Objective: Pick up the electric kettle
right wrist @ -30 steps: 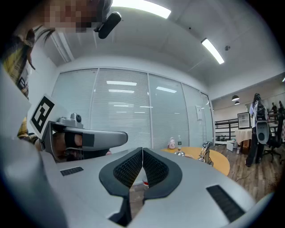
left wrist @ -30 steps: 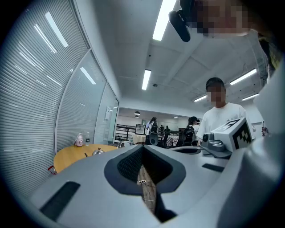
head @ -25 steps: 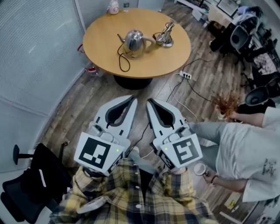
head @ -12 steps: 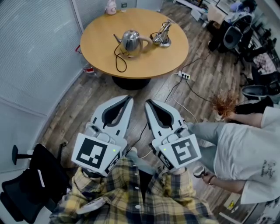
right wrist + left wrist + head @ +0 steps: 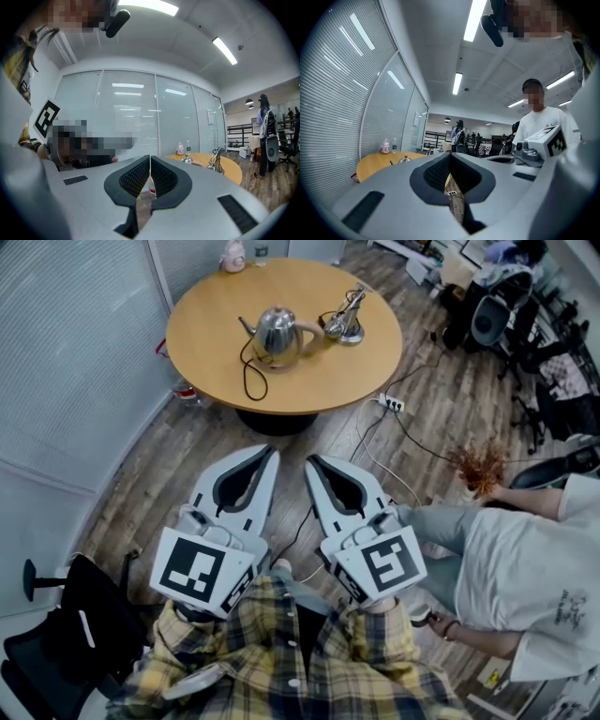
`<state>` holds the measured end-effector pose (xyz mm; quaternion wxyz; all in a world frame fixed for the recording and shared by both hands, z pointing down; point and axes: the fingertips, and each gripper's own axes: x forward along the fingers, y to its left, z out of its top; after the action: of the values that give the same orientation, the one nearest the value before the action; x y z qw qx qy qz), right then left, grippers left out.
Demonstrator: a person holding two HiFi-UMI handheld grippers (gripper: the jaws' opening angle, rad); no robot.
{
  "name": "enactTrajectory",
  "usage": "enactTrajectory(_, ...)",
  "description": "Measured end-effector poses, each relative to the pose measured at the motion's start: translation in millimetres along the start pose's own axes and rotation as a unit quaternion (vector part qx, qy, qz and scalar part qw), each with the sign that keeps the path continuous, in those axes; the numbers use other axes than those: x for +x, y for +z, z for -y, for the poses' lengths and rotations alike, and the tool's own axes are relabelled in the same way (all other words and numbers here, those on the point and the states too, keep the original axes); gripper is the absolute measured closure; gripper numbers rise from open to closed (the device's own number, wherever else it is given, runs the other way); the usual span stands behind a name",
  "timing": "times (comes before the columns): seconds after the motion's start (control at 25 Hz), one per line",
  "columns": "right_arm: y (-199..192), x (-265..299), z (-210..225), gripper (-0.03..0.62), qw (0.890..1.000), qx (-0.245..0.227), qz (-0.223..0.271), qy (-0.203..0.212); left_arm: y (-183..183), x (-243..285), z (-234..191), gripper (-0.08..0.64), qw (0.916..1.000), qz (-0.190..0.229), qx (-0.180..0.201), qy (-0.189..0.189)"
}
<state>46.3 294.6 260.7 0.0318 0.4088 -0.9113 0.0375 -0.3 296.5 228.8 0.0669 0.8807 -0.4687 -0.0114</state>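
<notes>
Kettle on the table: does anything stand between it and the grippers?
Nothing visible: only floor and the table's near edge separate the left gripper and right gripper from the kettle. Its cord trails toward them.

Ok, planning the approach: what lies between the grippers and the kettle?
Head view: wood floor, then the round table's near edge and the black cord looped on the tabletop just before the kettle.

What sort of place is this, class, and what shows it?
Probably an office meeting area: a round wooden table beside blind-covered glass partitions, swivel office chairs nearby, and ceiling strip lights.
</notes>
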Motion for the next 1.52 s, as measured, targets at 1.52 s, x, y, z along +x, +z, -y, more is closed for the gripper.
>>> enactTrajectory(1.52, 16, 211, 89, 0.558, 0.995, 0.012, -0.004, -0.096, 23, 132, -191, 0.558, 0.9972, -0.011, 0.005, -0.073)
